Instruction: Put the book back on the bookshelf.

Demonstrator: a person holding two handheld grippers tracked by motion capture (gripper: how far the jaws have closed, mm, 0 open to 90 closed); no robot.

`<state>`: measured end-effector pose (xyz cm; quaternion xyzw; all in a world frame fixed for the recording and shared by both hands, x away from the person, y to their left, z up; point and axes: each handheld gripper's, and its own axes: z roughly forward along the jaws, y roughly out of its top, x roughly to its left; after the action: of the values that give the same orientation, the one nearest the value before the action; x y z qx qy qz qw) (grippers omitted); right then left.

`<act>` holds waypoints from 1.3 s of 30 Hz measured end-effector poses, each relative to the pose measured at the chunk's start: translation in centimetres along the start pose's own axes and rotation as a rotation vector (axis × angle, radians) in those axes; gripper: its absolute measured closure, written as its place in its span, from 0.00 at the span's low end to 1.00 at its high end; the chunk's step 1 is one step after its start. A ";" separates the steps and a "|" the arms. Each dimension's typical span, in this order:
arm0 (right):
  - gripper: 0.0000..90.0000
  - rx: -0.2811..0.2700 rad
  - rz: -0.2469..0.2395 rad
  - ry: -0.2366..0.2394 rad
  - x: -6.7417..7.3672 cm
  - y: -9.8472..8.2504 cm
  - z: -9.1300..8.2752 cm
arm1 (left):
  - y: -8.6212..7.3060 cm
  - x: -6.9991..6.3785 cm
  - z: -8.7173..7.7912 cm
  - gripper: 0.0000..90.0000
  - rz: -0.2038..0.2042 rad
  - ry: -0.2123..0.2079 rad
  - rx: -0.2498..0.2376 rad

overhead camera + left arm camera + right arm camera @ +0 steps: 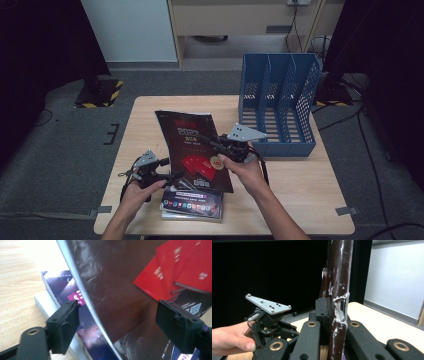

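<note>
Dark-covered magazine stands clamped in the right hand-held gripper, left hand-held gripper open astride its edge.

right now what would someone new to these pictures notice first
First, the dark magazine with red booklets on its cover, lifted at a tilt over mid-table with the right gripper shut on its right edge. The left gripper has its jaws open astride the lower left edge. Next, the blue file rack at the table's far right, and the stacked books under the magazine at the near edge.
</note>
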<state>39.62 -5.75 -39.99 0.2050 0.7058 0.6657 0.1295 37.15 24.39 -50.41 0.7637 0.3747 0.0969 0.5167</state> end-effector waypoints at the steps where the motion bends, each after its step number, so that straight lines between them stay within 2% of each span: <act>1: 0.96 -0.002 -0.002 0.002 0.1 0.0 0.0 | 0.0 0.1 0.1 0.24 -0.003 -0.005 0.007; 3: 0.96 -0.010 -0.006 0.010 0.1 0.0 0.0 | -0.1 0.4 0.3 0.31 -0.004 -0.015 0.028; 5: 0.96 -0.013 -0.006 0.015 0.2 -0.1 0.0 | 0.0 0.6 0.4 0.46 -0.005 -0.038 0.044; 6: 0.96 -0.015 -0.010 0.016 0.2 -0.2 0.0 | 0.1 0.6 0.5 0.50 -0.007 -0.032 0.057; 8: 0.96 -0.012 -0.010 0.017 0.3 -0.3 0.0 | 0.3 0.7 0.5 0.54 -0.012 -0.028 0.068; 10: 0.96 -0.009 -0.006 0.015 0.2 -0.7 -0.1 | 0.4 1.0 0.3 0.69 -0.034 -0.041 0.067; 11: 0.96 -0.009 -0.006 0.015 0.2 -0.7 -0.1 | 0.5 1.1 0.2 0.69 -0.040 -0.048 0.063; 14: 0.96 -0.020 0.012 0.009 -0.4 -0.8 -0.6 | 0.8 1.0 -0.1 0.78 -0.037 -0.059 0.046; 22: 0.96 0.000 0.019 -0.025 -1.2 -0.7 -1.3 | 1.5 0.4 -0.8 0.83 0.023 -0.015 0.024; 31: 0.95 0.032 -0.021 -0.053 -1.0 0.3 -1.8 | 2.1 0.1 -1.8 0.89 0.071 0.054 -0.028; 39: 0.91 0.053 0.002 -0.052 -1.1 0.5 -1.9 | 2.3 -0.4 -1.9 0.93 0.101 0.077 -0.036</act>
<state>39.78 -7.98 -39.48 0.2262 0.7193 0.6414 0.1419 36.94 25.08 -47.44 0.7679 0.3537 0.1590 0.5098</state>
